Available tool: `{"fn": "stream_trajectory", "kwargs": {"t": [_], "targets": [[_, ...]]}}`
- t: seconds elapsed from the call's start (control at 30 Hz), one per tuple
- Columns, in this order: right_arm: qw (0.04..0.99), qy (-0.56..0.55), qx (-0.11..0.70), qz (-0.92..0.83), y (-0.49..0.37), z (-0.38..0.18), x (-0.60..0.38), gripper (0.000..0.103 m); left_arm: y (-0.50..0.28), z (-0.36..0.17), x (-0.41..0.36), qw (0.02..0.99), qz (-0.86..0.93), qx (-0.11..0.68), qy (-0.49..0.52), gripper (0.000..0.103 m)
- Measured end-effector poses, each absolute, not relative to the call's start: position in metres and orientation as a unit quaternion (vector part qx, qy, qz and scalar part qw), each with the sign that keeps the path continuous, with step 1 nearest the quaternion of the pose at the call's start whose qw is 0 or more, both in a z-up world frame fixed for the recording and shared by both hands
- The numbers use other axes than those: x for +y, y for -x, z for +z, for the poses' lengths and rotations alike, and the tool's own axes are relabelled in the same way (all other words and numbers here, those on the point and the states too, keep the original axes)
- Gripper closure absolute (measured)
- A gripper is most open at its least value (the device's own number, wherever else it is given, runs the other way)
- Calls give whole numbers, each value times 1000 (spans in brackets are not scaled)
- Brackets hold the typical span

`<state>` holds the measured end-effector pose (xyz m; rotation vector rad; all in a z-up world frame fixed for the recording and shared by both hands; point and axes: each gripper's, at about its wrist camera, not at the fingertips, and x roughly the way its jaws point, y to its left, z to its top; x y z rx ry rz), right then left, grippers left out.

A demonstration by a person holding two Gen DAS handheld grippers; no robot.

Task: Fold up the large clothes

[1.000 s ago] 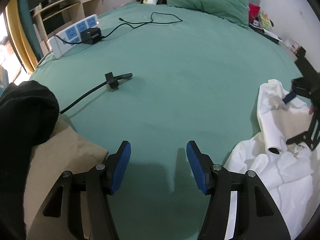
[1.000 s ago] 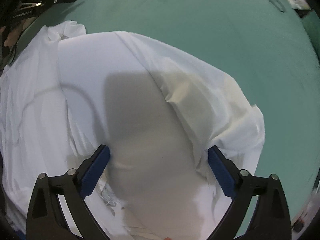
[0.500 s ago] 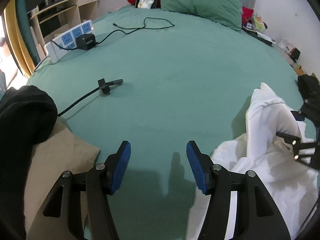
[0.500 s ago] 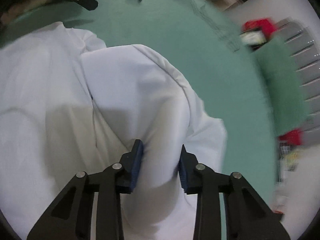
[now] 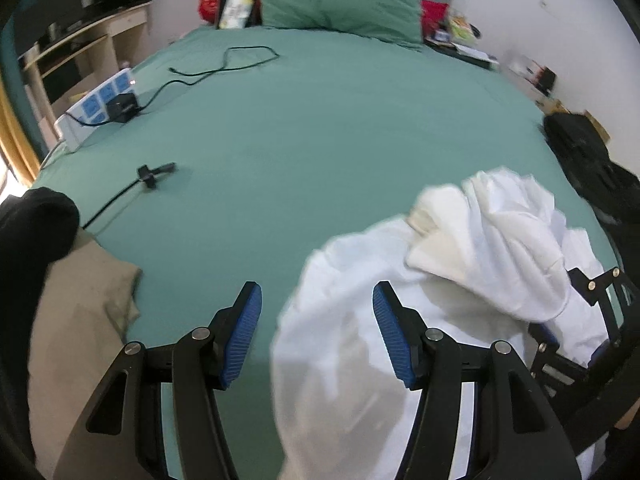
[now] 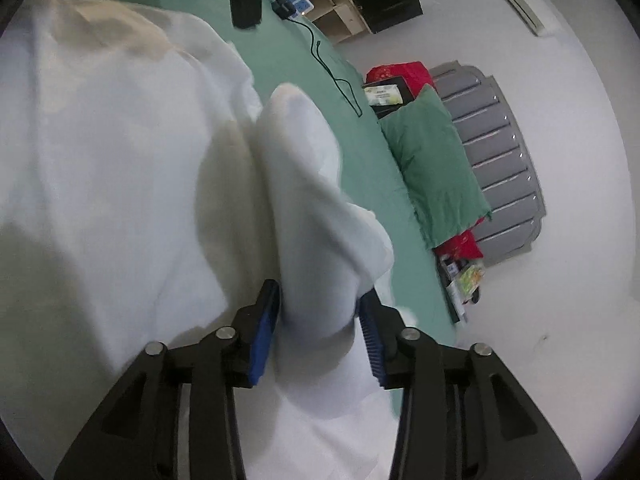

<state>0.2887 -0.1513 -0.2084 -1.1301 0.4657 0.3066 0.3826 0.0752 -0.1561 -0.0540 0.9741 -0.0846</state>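
White garment (image 5: 360, 360) lies bunched at the near right of the bed (image 5: 340, 140), partly lifted; my right claw (image 6: 318, 328) is clamped on a thick fold of it, I judge to raise an edge so the cloth can be spread; my left claw (image 5: 316, 332) hangs with jaws apart, empty, cloth billowing between the fingers, likely waiting for a second corner; bed is a green sheet, green pillow (image 5: 340, 4) at the head; power strip (image 5: 98, 110) and cable (image 5: 224, 64) lie far left; beige cloth (image 5: 76, 320) at near left.
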Motion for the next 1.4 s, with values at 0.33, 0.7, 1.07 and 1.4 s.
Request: {"fn": "stream_trajectory", "kwargs": {"t": [0.33,0.7,1.07,1.4], "targets": [[832,404,339,174,-262,-194,-187,51,-353,-163,43,877,-47,476,43,42],[899,194,365,141,-379,-89,-268,51,-429,-109,27,906,-65,412,71,42],[834,136,508,167,-494,-144,-241,51,-461,-167,-15,860,-90,500,51,42],[851,112,491,147,-410,-156,-273,50,-401,-177,-12,854,-88,511,44,42]]}}
